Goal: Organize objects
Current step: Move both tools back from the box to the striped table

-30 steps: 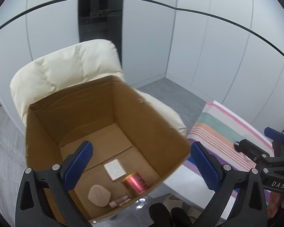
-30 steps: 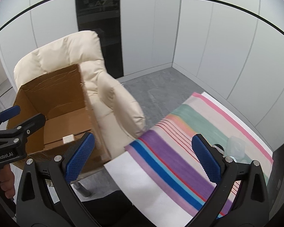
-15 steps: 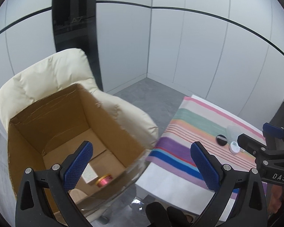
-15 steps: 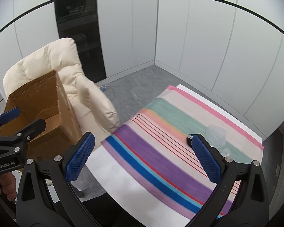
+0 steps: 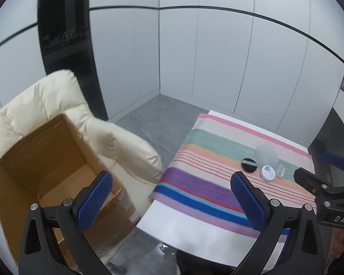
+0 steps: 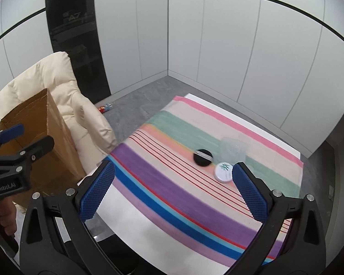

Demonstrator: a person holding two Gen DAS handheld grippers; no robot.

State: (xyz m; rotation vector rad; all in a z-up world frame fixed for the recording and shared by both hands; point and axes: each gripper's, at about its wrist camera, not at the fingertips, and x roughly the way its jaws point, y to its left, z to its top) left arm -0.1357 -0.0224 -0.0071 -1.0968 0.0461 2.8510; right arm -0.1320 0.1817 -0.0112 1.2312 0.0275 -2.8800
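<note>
Both claws hang above the near edge of the worktop (image 6: 149, 226) with nothing between their blue pads. The left claw (image 5: 172, 202) has its fingers spread wide apart, and the right claw (image 6: 172, 192) is spread just as wide.

The striped cloth (image 6: 172, 183) is the landmark. It covers most of the worktop, leaving a bare white band along the near edge. Toward the cloth's far right part sits a small cluster of things — a black round compact (image 6: 203, 157) with a pale strip across its top, a white round tin (image 6: 223, 171) with a green leaf mark just to the right of it, and a clear plastic container (image 6: 234, 152) just behind the two. In the left wrist view a small pale oval item (image 5: 280, 170) lies right beside the tin; what it is cannot be told.

Left of the cloth, off the worktop, an open cardboard box (image 5: 45, 160) rests on the seat of a cream padded armchair (image 5: 126, 146). The box's contents are hidden from both views. On the grey floor beyond the cloth's far left corner lies a small red-labelled bottle (image 6: 105, 107) — too small to read.
</note>
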